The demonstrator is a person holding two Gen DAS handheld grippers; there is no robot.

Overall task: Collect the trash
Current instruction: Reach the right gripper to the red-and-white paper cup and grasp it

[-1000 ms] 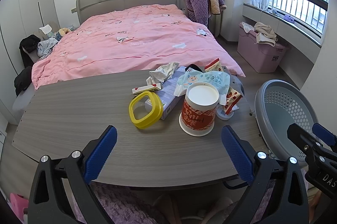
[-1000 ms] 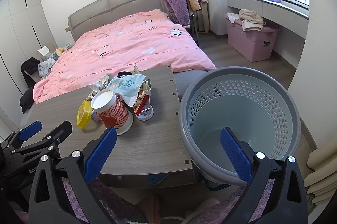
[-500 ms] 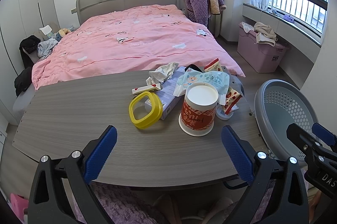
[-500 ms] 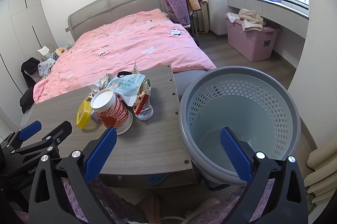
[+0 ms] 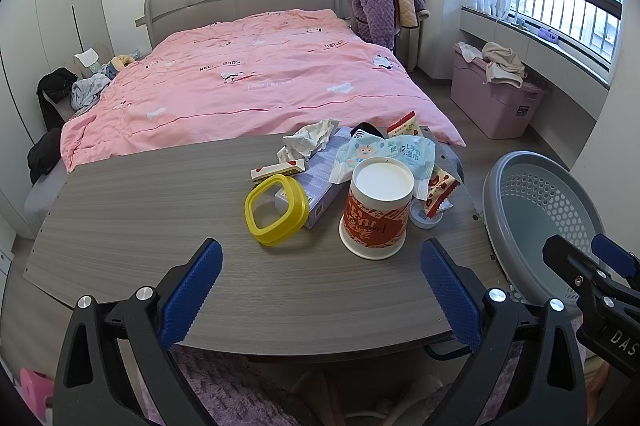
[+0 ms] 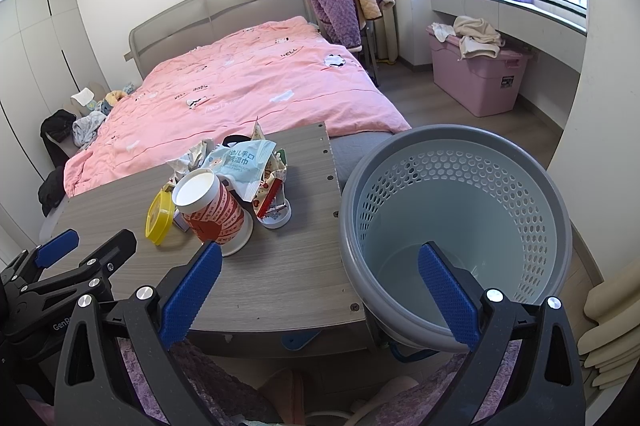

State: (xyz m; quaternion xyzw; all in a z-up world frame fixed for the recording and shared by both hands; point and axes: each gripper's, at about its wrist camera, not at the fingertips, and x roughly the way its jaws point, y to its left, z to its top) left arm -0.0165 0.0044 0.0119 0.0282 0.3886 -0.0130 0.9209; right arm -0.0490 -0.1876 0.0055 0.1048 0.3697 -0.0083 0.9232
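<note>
A pile of trash sits on the grey wooden table (image 5: 140,209): an upside-down red paper cup (image 5: 376,216), a yellow square lid ring (image 5: 276,207), a blue wet-wipe pack (image 5: 388,153), crumpled tissue (image 5: 308,141), snack wrappers (image 5: 438,187). The cup also shows in the right wrist view (image 6: 212,205). A grey perforated basket (image 6: 456,218) stands empty off the table's right end. My left gripper (image 5: 320,286) is open and empty over the table's near edge, short of the cup. My right gripper (image 6: 320,286) is open and empty, near the basket's rim.
A bed with a pink duvet (image 5: 256,77) lies behind the table. A pink storage box (image 5: 496,101) with clothes stands under the window at right. A chair with purple jackets (image 5: 380,5) stands by the headboard. A purple rug (image 6: 224,382) lies below the table.
</note>
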